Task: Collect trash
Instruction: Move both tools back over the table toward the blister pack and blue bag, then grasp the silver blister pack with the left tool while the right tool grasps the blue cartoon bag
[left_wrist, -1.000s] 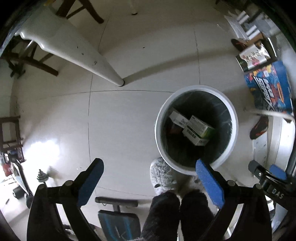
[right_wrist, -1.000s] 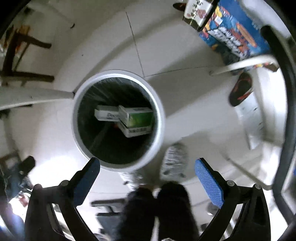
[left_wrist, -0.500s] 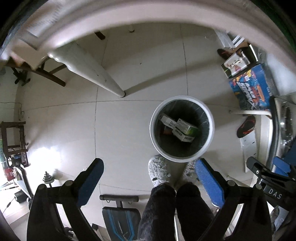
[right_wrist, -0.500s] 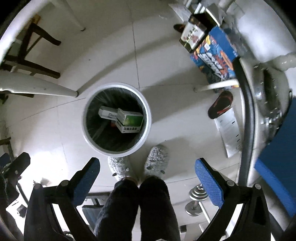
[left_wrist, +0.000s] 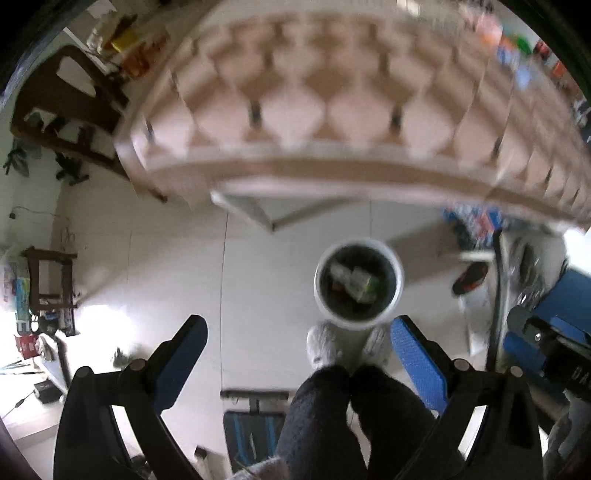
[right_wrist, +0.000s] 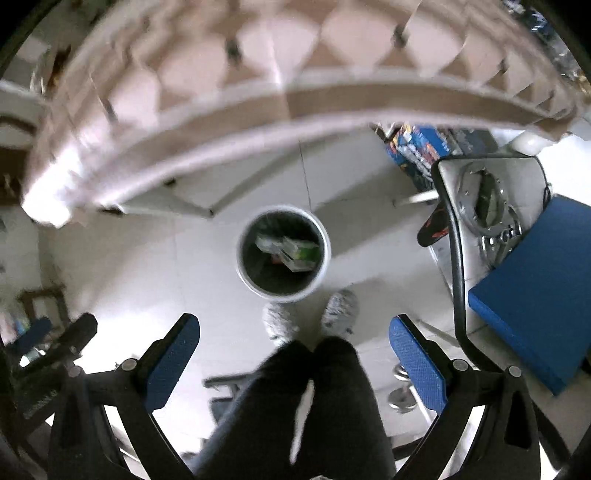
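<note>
A white round trash bin (left_wrist: 397, 275) with a dark liner stands on the tiled floor far below; it also shows in the right wrist view (right_wrist: 325, 240). Small boxes, one green and white (left_wrist: 360, 282), lie inside it (right_wrist: 297, 253). My left gripper (left_wrist: 299, 363) is open and empty, high above the floor, left of the bin. My right gripper (right_wrist: 293, 360) is open and empty, high above the bin. The person's dark legs and grey slippers (right_wrist: 338, 314) stand just in front of the bin.
A table with a pink and brown patterned cloth (left_wrist: 332, 110) fills the top of both views (right_wrist: 258, 74), its edge above the bin. A chair with a blue cushion (right_wrist: 535, 295) is at the right. A blue printed box (right_wrist: 417, 151) and a slipper (right_wrist: 434, 229) lie on the floor.
Both grippers have risen well above the floor and above the table edge; the bin looks smaller and the table top has come into view. Both stayed open and empty.
</note>
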